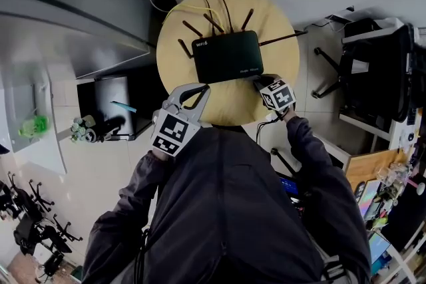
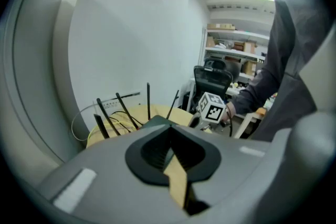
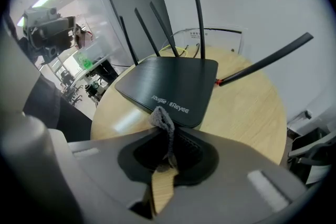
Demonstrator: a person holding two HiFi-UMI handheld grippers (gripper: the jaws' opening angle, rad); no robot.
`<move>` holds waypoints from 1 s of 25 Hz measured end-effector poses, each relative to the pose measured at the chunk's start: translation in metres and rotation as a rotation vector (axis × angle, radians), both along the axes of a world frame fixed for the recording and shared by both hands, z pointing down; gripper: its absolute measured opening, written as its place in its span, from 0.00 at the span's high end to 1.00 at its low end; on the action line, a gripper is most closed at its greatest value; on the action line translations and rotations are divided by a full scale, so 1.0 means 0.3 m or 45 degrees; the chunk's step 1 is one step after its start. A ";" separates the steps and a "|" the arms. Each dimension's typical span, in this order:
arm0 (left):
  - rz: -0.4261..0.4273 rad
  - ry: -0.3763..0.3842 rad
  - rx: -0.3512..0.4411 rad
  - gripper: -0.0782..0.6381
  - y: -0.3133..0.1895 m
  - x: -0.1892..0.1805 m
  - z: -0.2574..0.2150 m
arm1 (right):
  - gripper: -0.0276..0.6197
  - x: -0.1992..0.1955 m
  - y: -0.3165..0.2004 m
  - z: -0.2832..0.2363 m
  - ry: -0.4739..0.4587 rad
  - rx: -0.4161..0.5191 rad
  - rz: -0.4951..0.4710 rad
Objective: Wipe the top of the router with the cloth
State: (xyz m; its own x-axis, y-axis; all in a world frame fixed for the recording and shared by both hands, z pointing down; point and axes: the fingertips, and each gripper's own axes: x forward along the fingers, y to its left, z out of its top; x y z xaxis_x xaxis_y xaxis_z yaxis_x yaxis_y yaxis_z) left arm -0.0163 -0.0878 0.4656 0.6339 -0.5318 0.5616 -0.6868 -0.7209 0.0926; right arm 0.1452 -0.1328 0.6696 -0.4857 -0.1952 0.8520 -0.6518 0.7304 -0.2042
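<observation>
Head view, looking steeply down: a black router (image 1: 226, 55) lies flat at the middle of a round wooden bench (image 1: 269, 13), its long axis running left to right across the person, its antennas (image 1: 200, 26) fanned along the far edge. Both grippers sit at the near side of the bench. The right gripper (image 1: 259, 83) is just beside the router's near right corner. The left gripper (image 1: 198, 95) sits off the near left corner, a little further back.

The right gripper is the working tool. Its jaws are closed on a small grey cloth (image 3: 164, 122), pinched into a narrow tuft that sticks up out of them. From this gripper the router's top lies ahead and to the left, so a wipe would probably have to sweep leftward along the long axis from the near right corner. The left gripper's jaws are drawn together with nothing between them; only a sliver of bench wood shows through the slit.

The right gripper view alone shows the cloth and the printed near edge of the router directly behind it. Whether the tuft touches the casing cannot be told. The head view alone gives the plan layout and the spacing of both grippers. The left gripper view adds the upright antennas, a wedge of the router's corner, and the right gripper's marker cube (image 2: 212, 107) across the bench. The top looks unwiped; the task appears to be at its start.
</observation>
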 end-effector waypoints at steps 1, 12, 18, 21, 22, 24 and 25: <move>0.005 -0.007 -0.009 0.89 -0.012 0.006 0.019 | 0.92 0.011 -0.005 -0.008 0.008 0.008 -0.022; 0.066 -0.033 -0.102 0.89 -0.075 0.093 0.119 | 0.92 0.160 -0.208 -0.005 0.120 0.086 -0.085; 0.069 -0.058 -0.129 0.89 -0.076 0.122 0.138 | 0.92 0.129 -0.377 0.021 0.108 0.093 -0.085; 0.069 -0.070 -0.134 0.89 -0.076 0.128 0.144 | 0.92 0.095 -0.401 0.030 0.090 0.090 -0.122; 0.069 -0.073 -0.135 0.89 -0.075 0.129 0.147 | 0.92 0.085 -0.401 0.034 0.083 0.087 -0.135; 0.064 -0.083 -0.141 0.89 -0.071 0.125 0.154 | 0.92 0.066 -0.394 0.040 0.069 0.083 -0.169; 0.061 -0.087 -0.145 0.89 -0.068 0.122 0.156 | 0.92 0.059 -0.389 0.042 0.065 0.081 -0.190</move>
